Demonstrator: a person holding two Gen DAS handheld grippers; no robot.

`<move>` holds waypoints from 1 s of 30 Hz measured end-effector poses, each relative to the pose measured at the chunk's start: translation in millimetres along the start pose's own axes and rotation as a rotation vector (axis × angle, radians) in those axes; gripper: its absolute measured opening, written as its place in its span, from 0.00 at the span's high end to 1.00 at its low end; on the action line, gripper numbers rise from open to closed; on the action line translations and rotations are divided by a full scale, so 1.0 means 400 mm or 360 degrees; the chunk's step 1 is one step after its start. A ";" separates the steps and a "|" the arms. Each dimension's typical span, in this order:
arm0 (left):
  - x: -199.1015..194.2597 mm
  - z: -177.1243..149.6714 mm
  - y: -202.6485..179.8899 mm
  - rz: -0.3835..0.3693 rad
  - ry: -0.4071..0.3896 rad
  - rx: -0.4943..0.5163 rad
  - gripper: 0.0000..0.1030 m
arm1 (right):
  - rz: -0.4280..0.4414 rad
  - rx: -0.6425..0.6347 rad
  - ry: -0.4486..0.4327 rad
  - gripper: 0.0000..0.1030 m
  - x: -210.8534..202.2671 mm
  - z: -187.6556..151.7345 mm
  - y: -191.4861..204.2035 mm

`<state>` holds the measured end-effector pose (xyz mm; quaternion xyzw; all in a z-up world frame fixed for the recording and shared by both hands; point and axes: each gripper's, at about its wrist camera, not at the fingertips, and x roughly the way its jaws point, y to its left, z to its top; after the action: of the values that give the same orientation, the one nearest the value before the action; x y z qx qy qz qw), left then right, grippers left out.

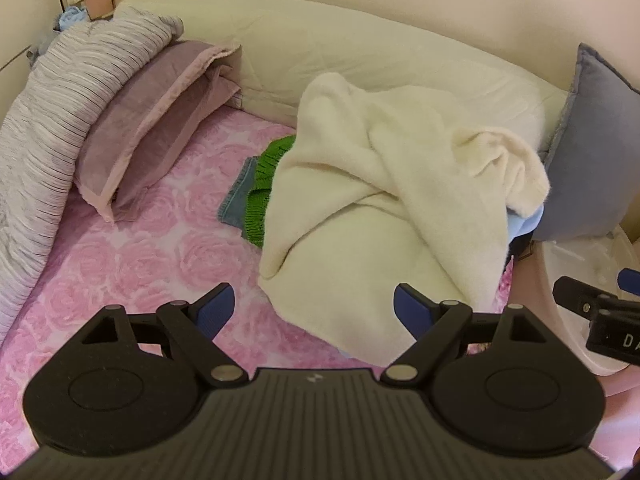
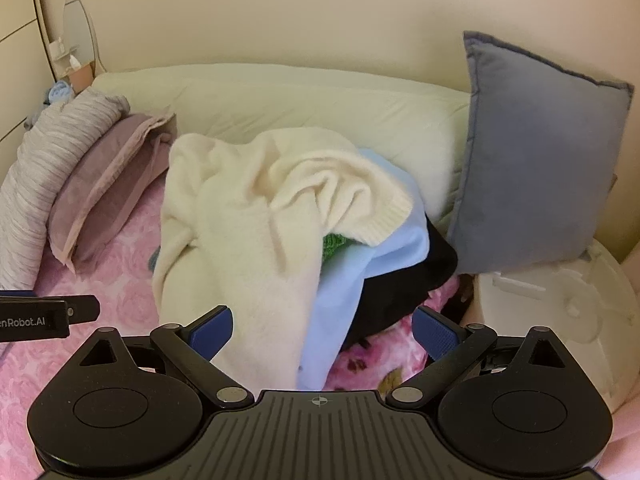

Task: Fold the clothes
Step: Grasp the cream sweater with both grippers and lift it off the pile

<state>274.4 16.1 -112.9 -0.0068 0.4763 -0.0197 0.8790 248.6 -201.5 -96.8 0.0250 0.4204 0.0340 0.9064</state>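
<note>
Cream sweater [image 1: 384, 184]: lying crumpled atop the clothes pile on the pink bed [image 1: 132, 248], just ahead of both fingers. Left gripper [image 1: 314, 310] and right gripper [image 2: 322, 330]: hovering spread wide, gripping nothing.

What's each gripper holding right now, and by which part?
Nothing. The left gripper and the right gripper are both open, short of the cream sweater topping the clothes pile; neither touches fabric.
</note>
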 end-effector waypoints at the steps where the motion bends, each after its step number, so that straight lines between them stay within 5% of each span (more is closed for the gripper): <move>1: 0.014 0.005 0.003 -0.0009 0.0010 0.0000 0.19 | 0.0006 -0.0012 0.0006 0.04 0.010 0.005 0.000; 25: 0.339 0.086 0.052 -0.0107 0.0169 0.0086 0.31 | 0.0207 -0.0240 0.0171 0.06 0.298 0.079 0.080; 30: 0.398 0.099 0.069 -0.0135 0.0167 0.0069 0.35 | 0.0162 -0.0306 0.0197 0.16 0.350 0.067 0.091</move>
<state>395.2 36.9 -225.1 -0.0069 0.5205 -0.0675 0.8511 357.6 -154.2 -183.4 -0.0430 0.4685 0.1217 0.8740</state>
